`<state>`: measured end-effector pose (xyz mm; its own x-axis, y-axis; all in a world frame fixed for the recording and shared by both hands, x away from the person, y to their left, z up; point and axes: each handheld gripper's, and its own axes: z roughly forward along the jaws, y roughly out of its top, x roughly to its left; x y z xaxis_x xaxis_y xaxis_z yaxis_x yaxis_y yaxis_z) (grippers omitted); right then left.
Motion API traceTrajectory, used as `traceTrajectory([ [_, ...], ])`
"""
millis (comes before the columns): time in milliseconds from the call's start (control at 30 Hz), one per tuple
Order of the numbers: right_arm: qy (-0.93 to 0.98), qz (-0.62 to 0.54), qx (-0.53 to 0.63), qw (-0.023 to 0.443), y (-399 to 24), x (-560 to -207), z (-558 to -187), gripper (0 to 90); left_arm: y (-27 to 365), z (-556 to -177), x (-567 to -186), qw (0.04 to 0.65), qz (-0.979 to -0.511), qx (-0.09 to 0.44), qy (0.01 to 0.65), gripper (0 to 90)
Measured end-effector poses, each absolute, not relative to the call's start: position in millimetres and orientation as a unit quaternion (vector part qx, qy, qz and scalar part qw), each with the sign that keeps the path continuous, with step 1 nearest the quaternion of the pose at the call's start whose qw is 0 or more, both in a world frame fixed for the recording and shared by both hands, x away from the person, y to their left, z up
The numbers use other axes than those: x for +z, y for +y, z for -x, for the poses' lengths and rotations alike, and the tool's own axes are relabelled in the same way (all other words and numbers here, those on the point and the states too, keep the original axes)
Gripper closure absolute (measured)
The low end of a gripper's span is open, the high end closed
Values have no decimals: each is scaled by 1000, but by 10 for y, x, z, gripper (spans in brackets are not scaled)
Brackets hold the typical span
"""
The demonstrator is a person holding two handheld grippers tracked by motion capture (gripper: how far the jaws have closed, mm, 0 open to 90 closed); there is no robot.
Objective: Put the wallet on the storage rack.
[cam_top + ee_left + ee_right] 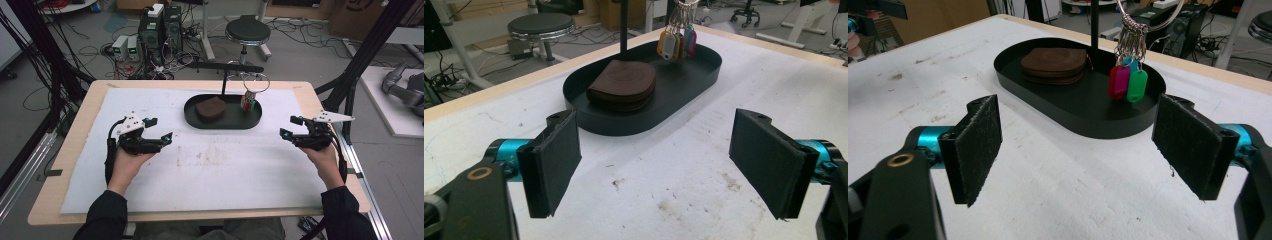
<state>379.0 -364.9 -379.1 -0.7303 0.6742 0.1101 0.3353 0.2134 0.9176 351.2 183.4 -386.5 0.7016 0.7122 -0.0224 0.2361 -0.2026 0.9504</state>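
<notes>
A black oval tray (pixel 190 114) near the bench's far edge holds brown coasters (pixel 210 108) and coloured key tags (pixel 249 101); both grippers' jaws gape empty.

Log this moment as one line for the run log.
left tongs: open, empty | right tongs: open, empty | tray: brown pouch, key tags hanging from stand | nothing touched

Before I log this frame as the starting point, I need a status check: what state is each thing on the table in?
left gripper: open, holding nothing, above the white mat.
right gripper: open, holding nothing.
black tray: flat on the mat, upright.
brown leather pouch: lying in the tray.
key tags: hanging on a ring from the stand, over the tray.
</notes>
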Motion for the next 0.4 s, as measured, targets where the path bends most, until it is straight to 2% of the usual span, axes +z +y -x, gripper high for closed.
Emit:
traceTrajectory([
  [400,764,-329,532,159,-3636,-3799,-3802,205,1839,-3522,-3881,543,-746,216,320,205],
])
